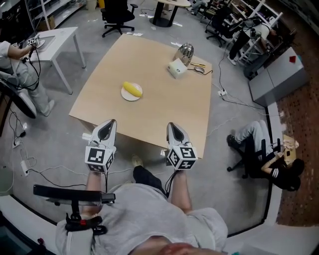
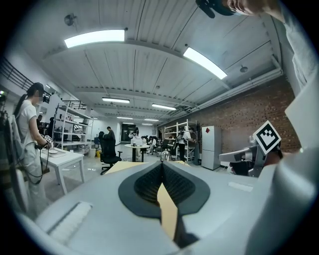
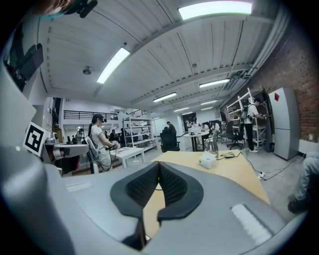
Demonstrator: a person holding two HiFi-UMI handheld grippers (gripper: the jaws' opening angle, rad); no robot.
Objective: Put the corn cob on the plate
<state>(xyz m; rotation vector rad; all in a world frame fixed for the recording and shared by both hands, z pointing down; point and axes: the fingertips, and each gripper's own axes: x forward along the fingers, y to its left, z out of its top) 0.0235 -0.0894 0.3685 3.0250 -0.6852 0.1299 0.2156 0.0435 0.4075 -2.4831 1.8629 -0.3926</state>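
A yellow corn cob (image 1: 132,88) lies on a small white plate (image 1: 127,96) left of the middle of the tan table (image 1: 164,104). Both grippers hang at the table's near edge, well short of the plate. In the head view my left gripper (image 1: 110,122) and my right gripper (image 1: 171,125) point toward the table with jaws together. In the left gripper view the left gripper (image 2: 162,164) is shut with nothing between its pads. The right gripper (image 3: 158,165) is shut and empty too. The jaws hide the corn in both gripper views.
A silver kettle (image 1: 186,53), a white box (image 1: 177,68) and a cable lie at the table's far right. A white desk (image 1: 55,40) with a standing person is at the left. Another person (image 1: 264,154) sits low at the right. An office chair (image 1: 118,15) stands behind.
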